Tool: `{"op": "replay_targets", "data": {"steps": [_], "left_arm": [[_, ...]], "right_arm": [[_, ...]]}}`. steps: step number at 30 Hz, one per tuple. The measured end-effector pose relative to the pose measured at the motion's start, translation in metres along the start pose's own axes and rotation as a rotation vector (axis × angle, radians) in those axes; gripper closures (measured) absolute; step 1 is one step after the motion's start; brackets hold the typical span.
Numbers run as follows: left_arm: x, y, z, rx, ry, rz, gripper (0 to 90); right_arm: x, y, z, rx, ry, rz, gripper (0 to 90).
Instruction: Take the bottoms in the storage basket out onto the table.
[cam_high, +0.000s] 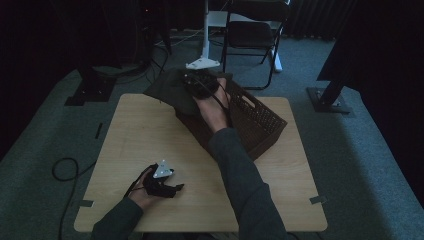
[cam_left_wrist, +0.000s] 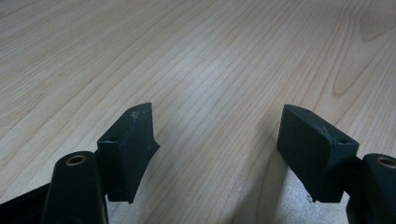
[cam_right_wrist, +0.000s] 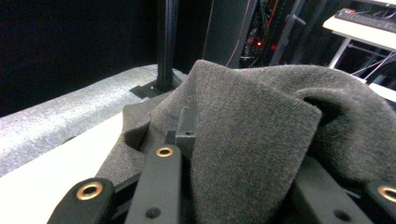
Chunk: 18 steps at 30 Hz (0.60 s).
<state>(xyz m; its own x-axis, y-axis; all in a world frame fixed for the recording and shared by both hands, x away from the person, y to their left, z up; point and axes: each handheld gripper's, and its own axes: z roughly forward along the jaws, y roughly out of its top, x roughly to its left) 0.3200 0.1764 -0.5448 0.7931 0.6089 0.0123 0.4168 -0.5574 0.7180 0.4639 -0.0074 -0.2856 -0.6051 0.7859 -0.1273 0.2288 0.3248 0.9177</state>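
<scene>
Your left gripper (cam_high: 176, 188) sits low on the surface (cam_high: 130, 135), near its front edge, well apart from the basket (cam_high: 260, 120). Jaws wide, bare wood between them in the left gripper view. Your right gripper (cam_high: 192, 82) is up at the basket's far left corner, clamped on the cloth (cam_high: 172, 90). In the right gripper view the grey fabric bunches between the jaws and drapes over them. The cloth hangs from that gripper over the basket's far left end, part spilling past the rim toward the surface's back edge.
</scene>
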Motion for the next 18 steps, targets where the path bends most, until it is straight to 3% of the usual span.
{"op": "replay_targets", "data": {"steps": [18], "left_arm": [[-0.003,-0.004,-0.004,0.000,-0.011,0.009,27.8]], "right_arm": [[0.034,0.009,0.019,-0.007,0.066,-0.032,72.0]]}}
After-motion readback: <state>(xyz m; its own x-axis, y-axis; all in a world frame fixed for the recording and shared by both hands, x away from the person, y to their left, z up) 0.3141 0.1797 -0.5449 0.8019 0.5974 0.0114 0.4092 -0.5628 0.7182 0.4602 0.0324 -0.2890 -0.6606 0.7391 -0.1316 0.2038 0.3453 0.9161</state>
